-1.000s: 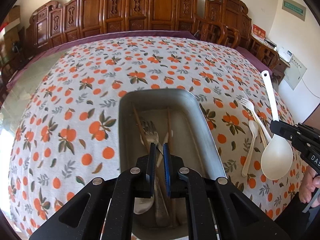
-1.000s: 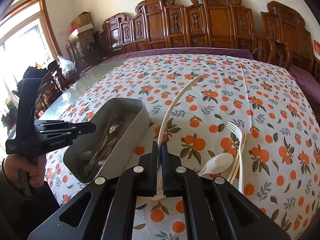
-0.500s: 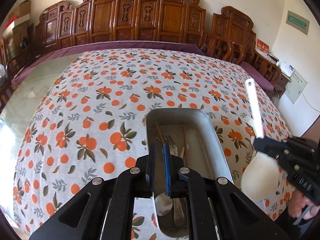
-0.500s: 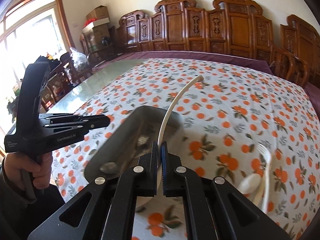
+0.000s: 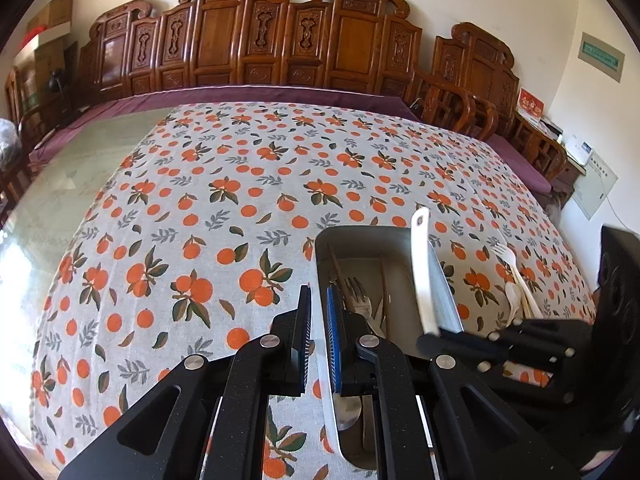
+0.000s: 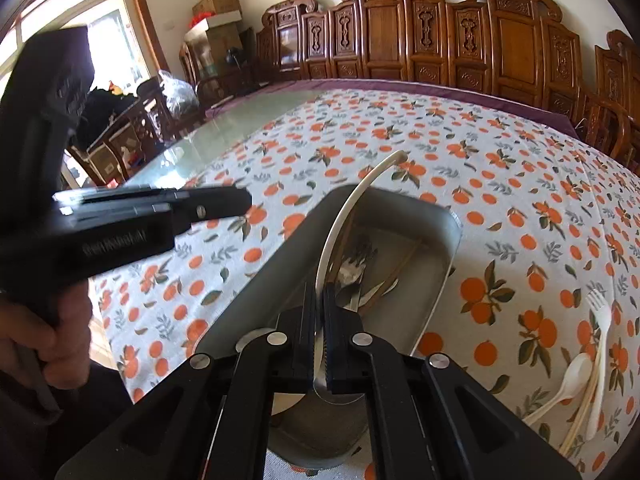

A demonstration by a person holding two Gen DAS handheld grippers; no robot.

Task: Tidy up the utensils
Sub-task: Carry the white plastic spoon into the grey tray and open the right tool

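The white ladle (image 6: 340,228) sits clamped in the right hand-held gripper (image 6: 319,336), whose jaws are pinched narrow on the lower part of its handle, and it hangs directly over the metal tray (image 6: 442,276). Its long axis runs forward and up from the jaws, roughly lengthwise along the tray, with the handle tip (image 5: 420,218) reaching past the far rim; the bowl end lies below the jaws and is mostly hidden. The left wrist view shows the same ladle (image 5: 423,276) close to the tray's right wall, so setting it down looks to need little more than a drop and perhaps a small shift toward the tray's middle. Forks and chopsticks (image 5: 360,300) already lie along the tray floor in about the same direction. The left hand-held gripper (image 5: 318,320) is at the tray's near left edge, its jaws narrow, the tray's left wall between them; whether they press on it I cannot tell. On the bench (image 6: 520,168) to the right, well apart from the tray, wait a white fork (image 6: 600,320) and a white spoon (image 6: 568,376), and the right hand is nearer to them.
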